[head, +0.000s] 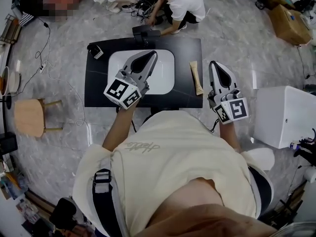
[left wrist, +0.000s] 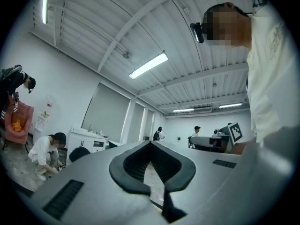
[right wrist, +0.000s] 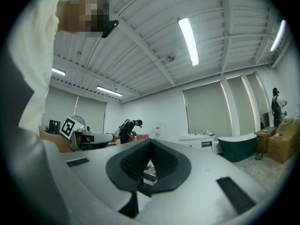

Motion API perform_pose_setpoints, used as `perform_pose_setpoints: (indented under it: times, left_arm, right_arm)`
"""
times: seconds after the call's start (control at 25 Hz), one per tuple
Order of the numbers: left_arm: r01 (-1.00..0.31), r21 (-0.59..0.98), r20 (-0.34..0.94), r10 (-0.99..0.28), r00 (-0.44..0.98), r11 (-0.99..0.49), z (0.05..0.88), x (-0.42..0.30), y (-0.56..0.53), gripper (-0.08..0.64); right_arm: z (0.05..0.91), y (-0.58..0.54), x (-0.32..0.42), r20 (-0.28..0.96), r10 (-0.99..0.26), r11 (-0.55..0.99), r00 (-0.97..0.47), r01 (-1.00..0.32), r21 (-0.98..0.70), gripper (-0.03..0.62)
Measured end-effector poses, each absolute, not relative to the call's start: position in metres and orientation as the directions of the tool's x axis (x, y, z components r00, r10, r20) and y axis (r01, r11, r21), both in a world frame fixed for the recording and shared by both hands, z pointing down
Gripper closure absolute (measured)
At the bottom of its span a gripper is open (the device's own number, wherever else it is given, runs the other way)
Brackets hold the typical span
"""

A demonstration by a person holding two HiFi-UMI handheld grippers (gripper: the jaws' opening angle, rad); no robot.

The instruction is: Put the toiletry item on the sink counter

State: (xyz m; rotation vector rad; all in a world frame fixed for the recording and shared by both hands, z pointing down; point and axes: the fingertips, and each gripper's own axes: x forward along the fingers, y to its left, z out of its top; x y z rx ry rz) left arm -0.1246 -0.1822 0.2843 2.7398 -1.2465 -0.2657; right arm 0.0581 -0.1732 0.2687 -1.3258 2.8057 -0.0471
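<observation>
Just left of the right tongs (head: 213,64), the flat tan toiletry packet (head: 196,77) lies on the black slab sink counter (head: 96,85). The left tongs (head: 153,54) and the right tongs are pressed together, empty. Risk: a low sideways sweep of the right tongs may knock the packet off the counter.

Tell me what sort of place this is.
Most likely a large indoor workspace staged as a mock bathroom, not a real one: the sink counter stands alone on open floor, a bathtub and a vanity stand across the room, and cardboard boxes sit nearby.
</observation>
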Motion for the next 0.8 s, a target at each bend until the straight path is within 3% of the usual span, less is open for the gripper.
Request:
perform_pose_setpoints:
  times: [0.8]
  left_arm:
    - [-0.754, 0.207, -0.109, -0.781, 0.616, -0.624, 0.294, -0.151, -0.177, 0.557]
  right_arm:
    - [0.278, -0.175, 0.04, -0.011, -0.761, 0.649, -0.649, -0.76, -0.033, 0.598]
